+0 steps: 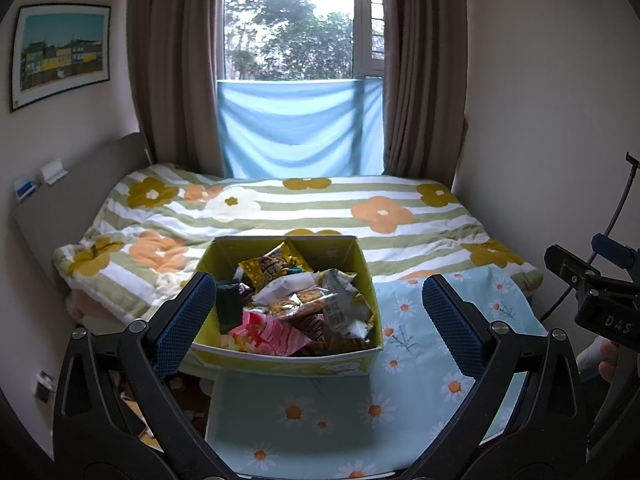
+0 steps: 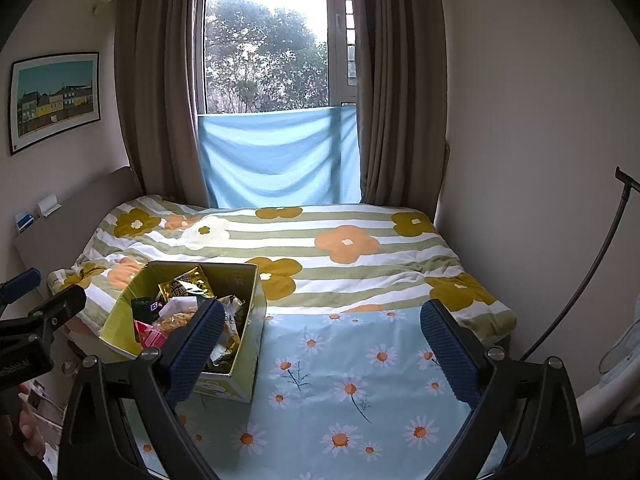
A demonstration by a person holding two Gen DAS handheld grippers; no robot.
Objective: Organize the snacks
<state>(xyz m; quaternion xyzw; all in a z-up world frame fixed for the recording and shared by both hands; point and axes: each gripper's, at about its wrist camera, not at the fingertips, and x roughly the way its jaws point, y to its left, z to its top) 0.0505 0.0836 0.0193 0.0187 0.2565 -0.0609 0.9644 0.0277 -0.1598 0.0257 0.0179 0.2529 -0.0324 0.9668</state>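
A yellow-green cardboard box [image 1: 362, 280] full of mixed snack packets stands on the blue daisy cloth at the bed's near end. On top lie a gold bag [image 1: 276, 266], a pink-striped packet [image 1: 272, 334] and a silver wrapper [image 1: 340, 304]. My left gripper [image 1: 318, 326] is open, its blue pads straddling the box from in front, empty. The box also shows in the right wrist view [image 2: 256, 316], left of centre. My right gripper [image 2: 322, 354] is open and empty over the daisy cloth [image 2: 352, 380], right of the box.
A striped flower quilt [image 1: 320, 208] covers the bed behind the box. A headboard [image 1: 80, 192] runs along the left, walls and curtains enclose the bed. The right gripper's body [image 1: 592, 296] shows at the left view's right edge. A cable [image 2: 588, 280] hangs on the right.
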